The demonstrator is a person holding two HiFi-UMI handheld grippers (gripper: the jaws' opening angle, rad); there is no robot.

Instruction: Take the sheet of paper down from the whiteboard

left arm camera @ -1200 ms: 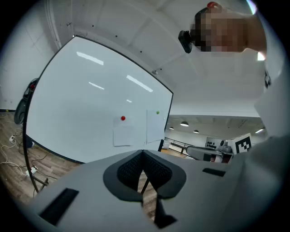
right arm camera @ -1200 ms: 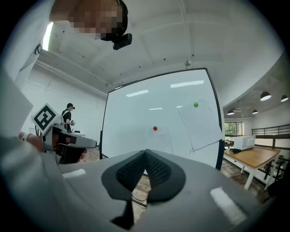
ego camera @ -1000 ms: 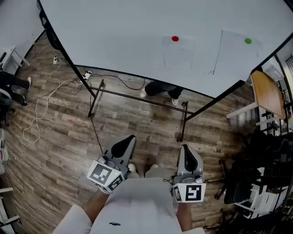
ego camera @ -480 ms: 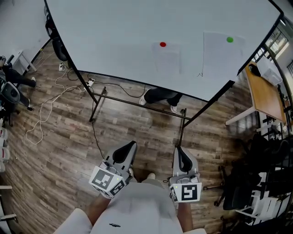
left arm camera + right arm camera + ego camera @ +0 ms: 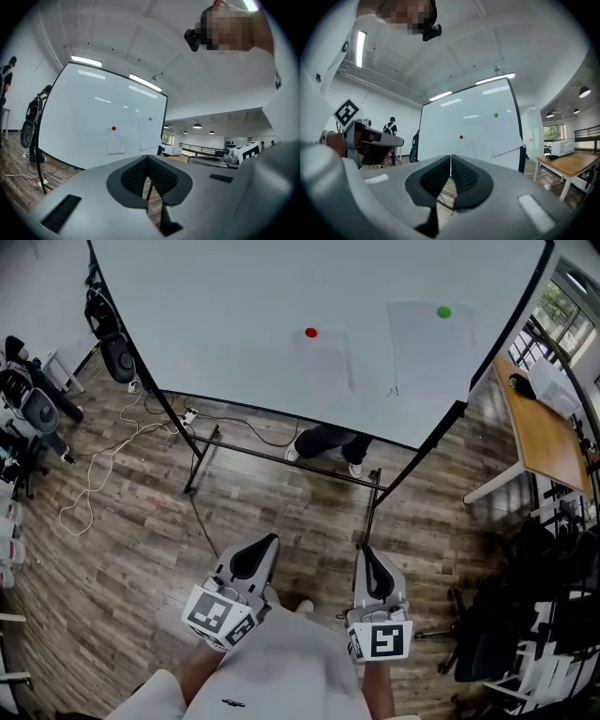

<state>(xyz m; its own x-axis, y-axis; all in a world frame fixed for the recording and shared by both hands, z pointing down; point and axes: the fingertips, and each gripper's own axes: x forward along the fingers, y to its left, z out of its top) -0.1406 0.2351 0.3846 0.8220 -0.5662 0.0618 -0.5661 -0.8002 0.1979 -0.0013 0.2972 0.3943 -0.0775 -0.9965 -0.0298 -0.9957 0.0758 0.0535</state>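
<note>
Brown wood-plank floor (image 5: 281, 512) covers the room. A white cable (image 5: 89, 488) snakes loosely across it at the left. A wooden table (image 5: 539, 442) on white legs stands at the right, near windows (image 5: 562, 310) showing green outside. Black chairs (image 5: 506, 615) crowd the lower right. Walls and ceiling are white. Long light strips (image 5: 86, 61) glow overhead, and round pendant lamps (image 5: 197, 126) hang farther back.
</note>
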